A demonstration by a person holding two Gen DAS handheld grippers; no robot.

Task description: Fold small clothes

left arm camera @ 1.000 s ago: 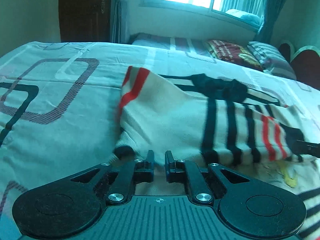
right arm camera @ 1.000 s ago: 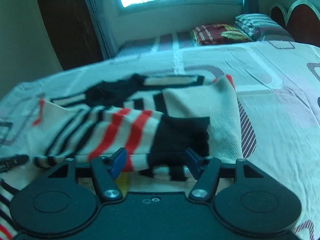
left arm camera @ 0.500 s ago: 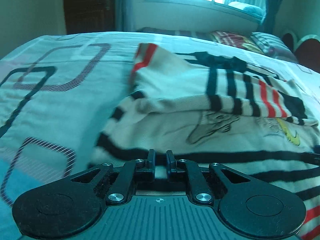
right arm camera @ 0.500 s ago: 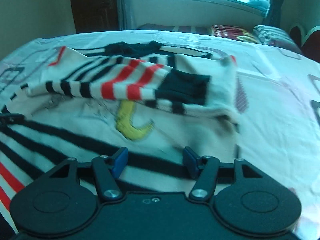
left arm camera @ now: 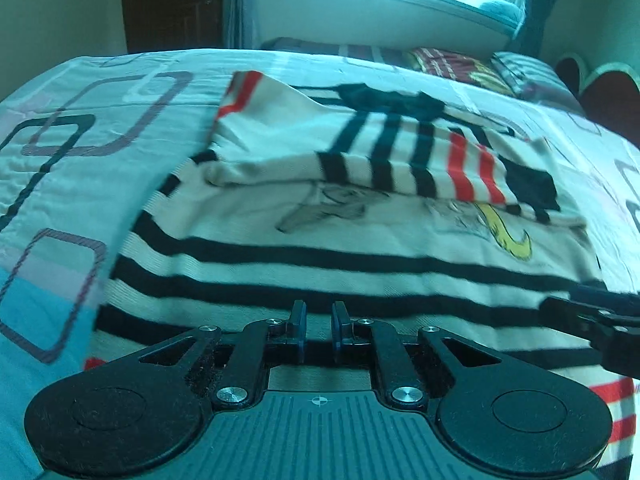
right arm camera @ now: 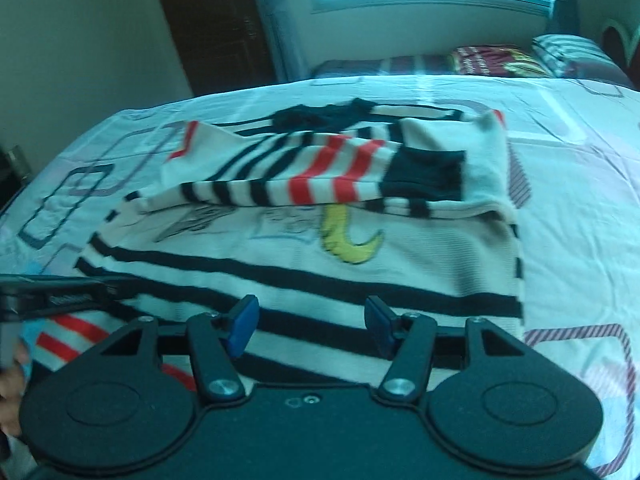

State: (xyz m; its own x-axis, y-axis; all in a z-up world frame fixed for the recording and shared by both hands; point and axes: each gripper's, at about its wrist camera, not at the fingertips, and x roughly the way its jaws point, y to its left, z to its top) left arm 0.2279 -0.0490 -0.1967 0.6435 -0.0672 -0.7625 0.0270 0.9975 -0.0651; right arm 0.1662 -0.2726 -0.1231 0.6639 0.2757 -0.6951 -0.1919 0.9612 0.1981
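Note:
A small cream sweater (left arm camera: 360,240) with black and red stripes and a cartoon print lies flat on the bed, also seen in the right wrist view (right arm camera: 280,256). Both striped sleeves (left arm camera: 400,160) (right arm camera: 320,176) are folded across its chest. My left gripper (left arm camera: 319,308) hovers over the lower striped part near the hem, its fingers almost together with nothing between them. My right gripper (right arm camera: 312,308) hangs over the same lower band further right, open, with only the flat fabric below. Each gripper shows at the edge of the other's view (right arm camera: 60,296) (left arm camera: 592,308).
The patterned bedsheet (left arm camera: 80,160) spreads to both sides of the sweater. Pillows (right arm camera: 500,58) lie at the far end under a bright window, with a dark door (right arm camera: 216,24) at the back left and a headboard (left arm camera: 608,96) at the right. A hand (right arm camera: 8,380) shows at the lower left.
Both grippers have drawn back from the folded sleeves toward the hem, so more of the sweater's body shows. The sleeves stay lying across the chest. The right jaws have narrowed slightly.

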